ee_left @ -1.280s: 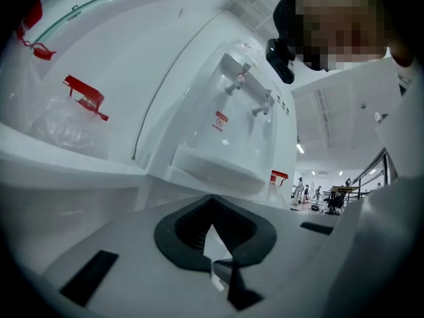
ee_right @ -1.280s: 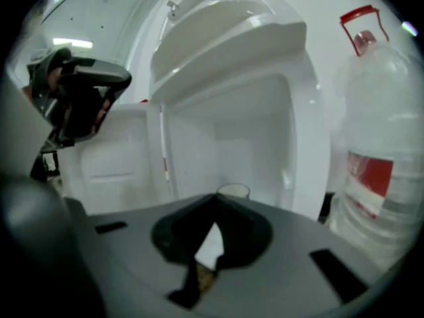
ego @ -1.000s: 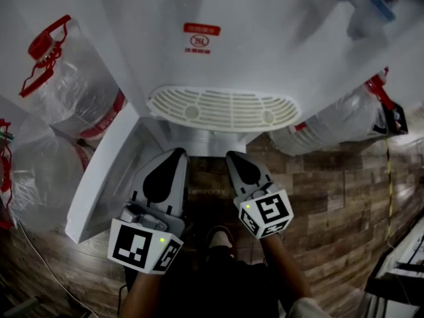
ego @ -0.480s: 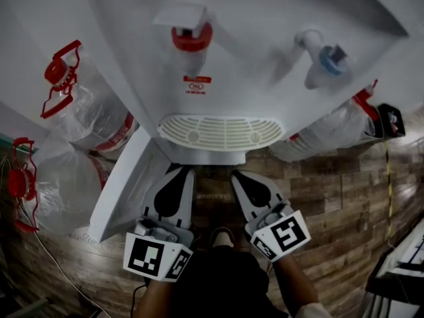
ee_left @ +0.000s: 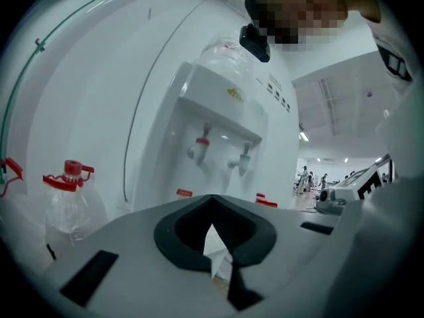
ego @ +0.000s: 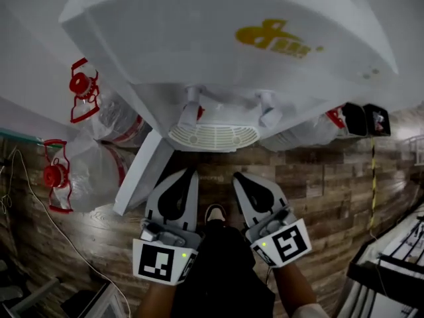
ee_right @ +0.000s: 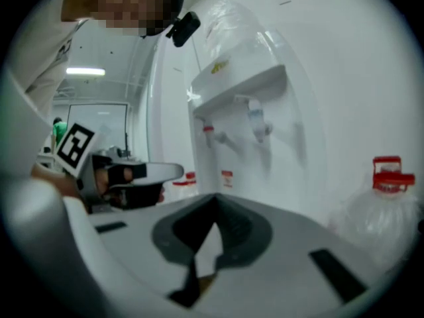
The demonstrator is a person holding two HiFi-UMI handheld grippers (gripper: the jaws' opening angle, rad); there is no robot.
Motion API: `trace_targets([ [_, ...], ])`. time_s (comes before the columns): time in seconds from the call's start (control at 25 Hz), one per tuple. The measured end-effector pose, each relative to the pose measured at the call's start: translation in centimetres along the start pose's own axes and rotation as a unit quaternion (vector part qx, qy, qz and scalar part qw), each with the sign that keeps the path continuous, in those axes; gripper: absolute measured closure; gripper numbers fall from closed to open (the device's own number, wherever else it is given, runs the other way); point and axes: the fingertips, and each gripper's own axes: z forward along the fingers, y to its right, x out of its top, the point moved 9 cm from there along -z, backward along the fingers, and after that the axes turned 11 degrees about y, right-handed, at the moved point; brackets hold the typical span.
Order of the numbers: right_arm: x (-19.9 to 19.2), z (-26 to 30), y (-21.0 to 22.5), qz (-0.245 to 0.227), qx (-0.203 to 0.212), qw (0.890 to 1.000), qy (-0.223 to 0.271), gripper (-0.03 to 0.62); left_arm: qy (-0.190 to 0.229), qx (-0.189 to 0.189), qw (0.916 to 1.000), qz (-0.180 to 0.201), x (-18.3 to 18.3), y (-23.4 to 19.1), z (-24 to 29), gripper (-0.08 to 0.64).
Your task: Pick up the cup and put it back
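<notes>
Both grippers level before the water dispenser [ego: 225, 38], closed and empty.
The left gripper [ego: 189, 173] and right gripper [ego: 240, 177] sit side by side above the wood-plank floor [ego: 318, 184], each with its jaws pressed together on nothing, pointing toward the drip tray [ego: 213, 136]. No view shows the cup, so its axis cannot be told. Clear bottles [ego: 93, 174] with red caps stand at the dispenser's left side.

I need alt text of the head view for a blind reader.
A white water dispenser, seen from above, stands on a wooden floor; the left gripper and right gripper, both shut, point toward it. Red-capped jugs sit at left.
</notes>
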Motion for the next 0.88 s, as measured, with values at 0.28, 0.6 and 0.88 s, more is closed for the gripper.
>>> trace_targets([
  [0.28,12.6,-1.4,-3.7,0.047,0.0,0.999,0.004,0.571,-0.008,0.006,0.9997,-0.023,11.9,3.5,-0.5,0.552],
  [0.6,27.1,-3.5,-7.7,0.062,-0.014,0.998,0.005,0.571,-0.017,0.006,0.9997,-0.017,26.0,6.9,-1.6,0.552],
  [0.88,37.1,-5.8,-11.0,0.058,-0.021,0.998,0.002,0.571,-0.015,-0.014,0.9989,-0.043,34.6,9.3,-3.6,0.552],
])
